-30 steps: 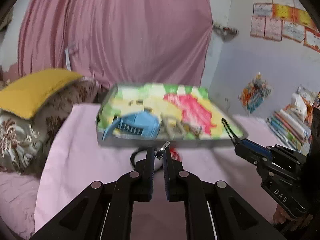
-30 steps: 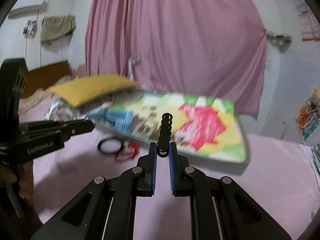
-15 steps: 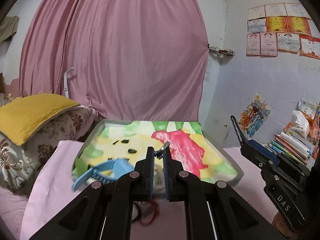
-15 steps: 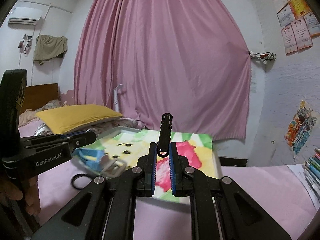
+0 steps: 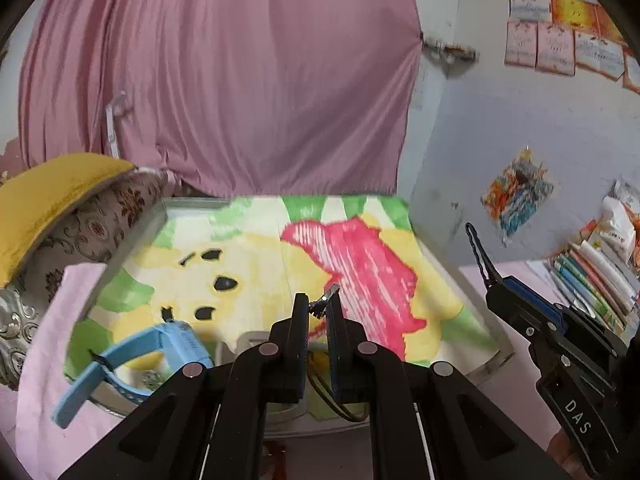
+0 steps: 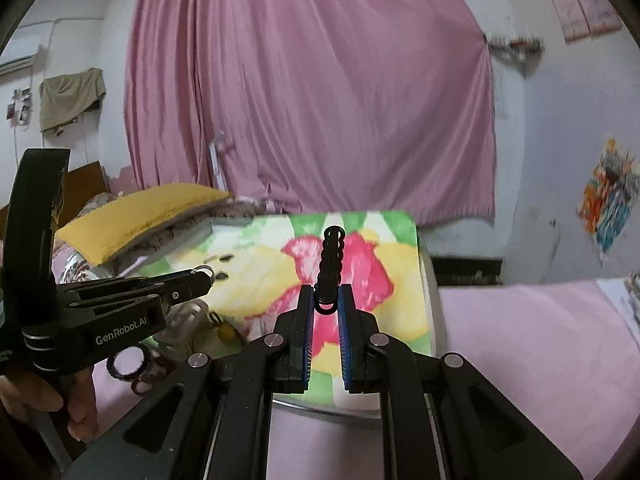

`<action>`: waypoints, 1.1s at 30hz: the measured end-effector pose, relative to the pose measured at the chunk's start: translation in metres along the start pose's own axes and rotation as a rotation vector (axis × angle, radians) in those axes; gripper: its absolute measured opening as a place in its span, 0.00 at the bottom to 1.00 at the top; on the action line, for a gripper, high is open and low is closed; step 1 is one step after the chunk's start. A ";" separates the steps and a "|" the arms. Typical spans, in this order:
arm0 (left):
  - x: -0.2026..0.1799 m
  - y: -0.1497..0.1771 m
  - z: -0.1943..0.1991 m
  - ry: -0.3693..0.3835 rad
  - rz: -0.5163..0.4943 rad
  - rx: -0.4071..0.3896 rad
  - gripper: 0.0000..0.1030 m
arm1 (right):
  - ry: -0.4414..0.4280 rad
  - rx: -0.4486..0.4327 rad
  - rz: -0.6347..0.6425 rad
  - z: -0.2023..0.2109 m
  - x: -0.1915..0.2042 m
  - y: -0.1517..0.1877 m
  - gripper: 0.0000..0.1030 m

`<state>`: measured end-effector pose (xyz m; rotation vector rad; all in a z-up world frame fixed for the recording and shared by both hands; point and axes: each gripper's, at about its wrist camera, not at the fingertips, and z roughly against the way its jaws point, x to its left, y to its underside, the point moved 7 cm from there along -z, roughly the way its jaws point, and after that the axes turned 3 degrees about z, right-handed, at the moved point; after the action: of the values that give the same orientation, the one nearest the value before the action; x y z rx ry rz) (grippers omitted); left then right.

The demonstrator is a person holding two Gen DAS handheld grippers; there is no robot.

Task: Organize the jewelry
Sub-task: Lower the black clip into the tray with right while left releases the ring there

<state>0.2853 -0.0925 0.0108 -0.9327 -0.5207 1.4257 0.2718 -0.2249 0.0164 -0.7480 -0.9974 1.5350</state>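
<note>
My left gripper (image 5: 318,307) is shut on a small silver clasp (image 5: 327,297) above the near part of the tray (image 5: 501,351), which has a bright green, yellow and red liner. Under its fingers hangs a thin dark cord (image 5: 339,400); a yellow bead (image 6: 226,332) shows on the cord in the right wrist view. A blue watch (image 5: 132,356) lies over the tray's near left rim. My right gripper (image 6: 325,305) is shut on a black beaded band (image 6: 330,268) that sticks up from the pads, over the tray's (image 6: 435,312) right half. The left gripper (image 6: 200,277) is beside it.
A black ring (image 6: 126,363) and dark red loops (image 6: 150,374) lie on the pink sheet (image 6: 540,360) before the tray. A yellow pillow (image 5: 44,196) on patterned cushions is at the left, stacked books (image 5: 592,276) at the right, a pink curtain (image 5: 224,80) behind. A hand (image 6: 60,404) holds the left gripper.
Both grippers have moved forward over the tray, each still shut on its piece. The black ring and red loops have slipped under the left view's lower edge.
</note>
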 end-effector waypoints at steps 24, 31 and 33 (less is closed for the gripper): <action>-0.005 0.019 -0.030 -0.010 -0.031 0.221 0.09 | -0.097 0.311 -0.094 -0.048 -0.003 0.043 0.19; 0.001 0.014 -0.010 0.031 0.001 0.145 0.32 | -0.054 0.195 -0.105 -0.023 -0.005 0.030 0.28; 0.004 0.010 0.003 0.031 0.005 0.091 0.41 | -0.036 0.157 -0.105 -0.014 -0.005 0.026 0.41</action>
<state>0.2778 -0.0889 0.0039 -0.8823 -0.4271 1.4254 0.2736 -0.2283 -0.0128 -0.5513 -0.9169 1.5200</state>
